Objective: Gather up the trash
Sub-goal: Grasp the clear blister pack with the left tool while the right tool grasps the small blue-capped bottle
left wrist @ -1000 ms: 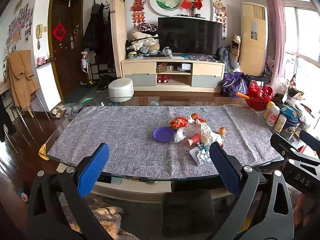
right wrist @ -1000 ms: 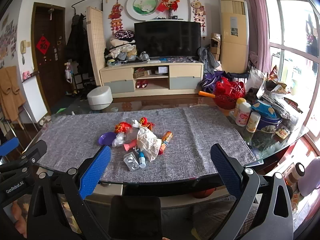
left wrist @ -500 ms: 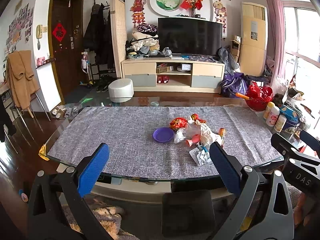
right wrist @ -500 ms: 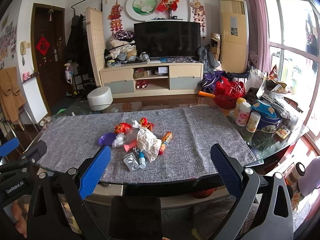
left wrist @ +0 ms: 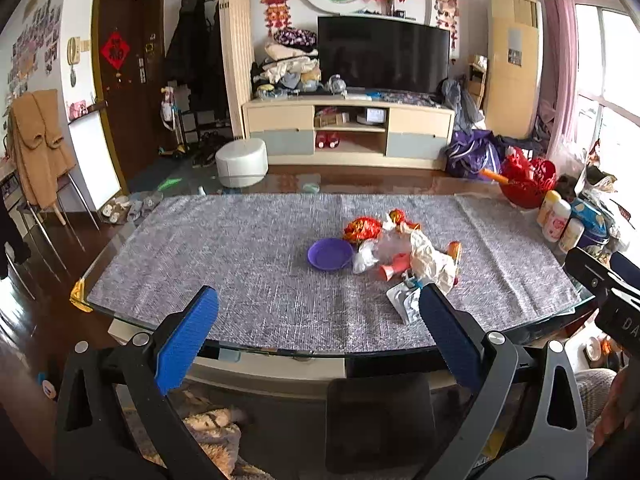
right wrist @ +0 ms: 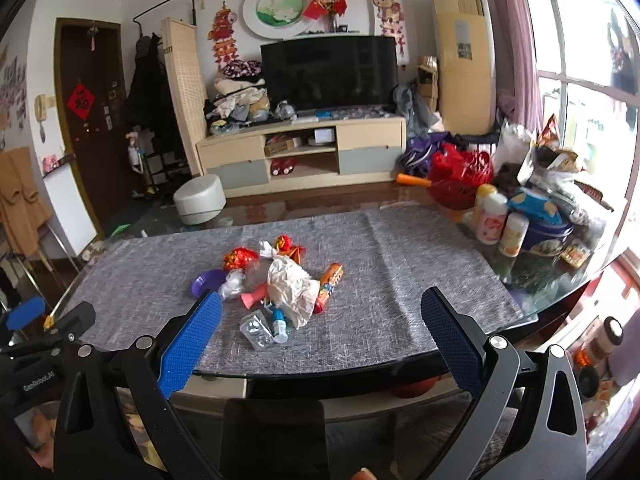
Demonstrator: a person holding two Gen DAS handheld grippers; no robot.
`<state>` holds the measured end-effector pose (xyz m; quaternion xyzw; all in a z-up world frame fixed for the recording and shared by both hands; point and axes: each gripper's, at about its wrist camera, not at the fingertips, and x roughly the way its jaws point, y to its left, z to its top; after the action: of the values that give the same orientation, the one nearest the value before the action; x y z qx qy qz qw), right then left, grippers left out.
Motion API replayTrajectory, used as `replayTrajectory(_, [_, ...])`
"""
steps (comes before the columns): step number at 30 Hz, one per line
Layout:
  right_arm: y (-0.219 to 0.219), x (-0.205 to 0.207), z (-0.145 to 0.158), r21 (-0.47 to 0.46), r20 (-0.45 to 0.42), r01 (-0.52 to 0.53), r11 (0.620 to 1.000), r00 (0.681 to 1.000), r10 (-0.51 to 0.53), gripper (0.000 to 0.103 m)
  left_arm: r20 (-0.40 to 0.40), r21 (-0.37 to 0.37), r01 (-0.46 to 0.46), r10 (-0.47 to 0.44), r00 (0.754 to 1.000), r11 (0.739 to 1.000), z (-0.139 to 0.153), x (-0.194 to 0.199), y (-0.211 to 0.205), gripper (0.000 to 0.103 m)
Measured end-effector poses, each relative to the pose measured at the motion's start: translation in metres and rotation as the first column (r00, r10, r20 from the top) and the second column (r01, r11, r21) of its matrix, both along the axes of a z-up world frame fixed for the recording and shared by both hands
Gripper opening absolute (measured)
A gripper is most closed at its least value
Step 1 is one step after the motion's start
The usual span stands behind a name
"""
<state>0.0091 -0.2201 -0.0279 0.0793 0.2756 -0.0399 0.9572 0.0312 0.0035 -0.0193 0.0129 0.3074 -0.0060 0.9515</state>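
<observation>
No part of the collection was judged done: all the trash was still heaped on the glass-topped surface covered with a grey woven cloth (left wrist: pixel 224 248), and no bin or bag for it could be identified.

The left gripper (left wrist: pixel 316 340) was held short of the near edge, its jaws spread wide and empty. The left half of the cloth was seen bare, giving open room for an approach.

Near the middle, a round purple plastic dish (left wrist: pixel 330 254) was noted touching the heap. The heap itself comprised a red-gold foil wrapper (left wrist: pixel 362 227), a crumpled white paper sheet (right wrist: pixel 289 285), an orange snack wrapper (right wrist: pixel 331 276), a silver blister pack (right wrist: pixel 258 329) nearest the front edge, and a small blue-capped bottle (right wrist: pixel 279 323).

The right gripper (right wrist: pixel 320 340) was likewise held back, jaws wide apart, nothing gripped.

At the far right, white plastic bottles (right wrist: pixel 498 225) and a red perforated basket (left wrist: pixel 528 184) were seen crowding that end, well apart from the heap.
</observation>
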Motion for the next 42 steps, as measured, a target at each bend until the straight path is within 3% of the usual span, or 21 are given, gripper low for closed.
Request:
replayTrajectory(13, [0.012,0.057,-0.064,-0.012,-0.168,-0.041,0.999,0.985,0.039,0.1,-0.134,-0.014,0.022,-0.024,0.991,1.0,-0.063,0.057,0.0,0.095])
replayTrajectory(19, [0.003,0.078,-0.088,0.004,-0.222,-0.01,1.0,0.975,0.011,0.1,-0.173,-0.01,0.043,-0.044,0.984,0.999,-0.087,0.075,-0.002,0.095])
replayTrajectory(23, [-0.001,0.09,-0.101,0.057,-0.242,-0.033,0.998,0.969,0.046,0.1,-0.199,-0.016,0.047,-0.049,0.979,0.999,-0.099,0.084,-0.001,0.095])
replayTrajectory(26, [0.003,0.096,-0.106,0.041,-0.241,-0.034,0.999,0.97,0.043,0.098,-0.215,-0.013,0.054,-0.055,0.975,0.998,-0.106,0.091,-0.003,0.095])
replayTrajectory(29, [0.007,0.108,-0.118,0.069,-0.27,-0.075,0.995,0.958,0.091,0.087,-0.234,-0.011,0.072,-0.072,0.97,0.997,-0.114,0.097,-0.009,0.095])
replayTrajectory(34, [0.013,0.125,-0.145,0.133,-0.343,-0.143,0.981,0.922,0.181,0.035,-0.264,-0.006,0.081,-0.08,0.961,0.997,-0.127,0.104,-0.011,0.095])
replayTrajectory(36, [0.019,0.13,-0.15,0.147,-0.342,-0.173,0.974,0.915,0.214,0.027,-0.273,-0.006,0.078,-0.076,0.959,0.997,-0.131,0.107,-0.01,0.095])
replayTrajectory(42, [0.031,0.145,-0.158,0.208,-0.338,-0.222,0.953,0.898,0.283,0.027,-0.294,-0.033,0.078,-0.085,0.952,0.996,-0.138,0.115,-0.007,0.093])
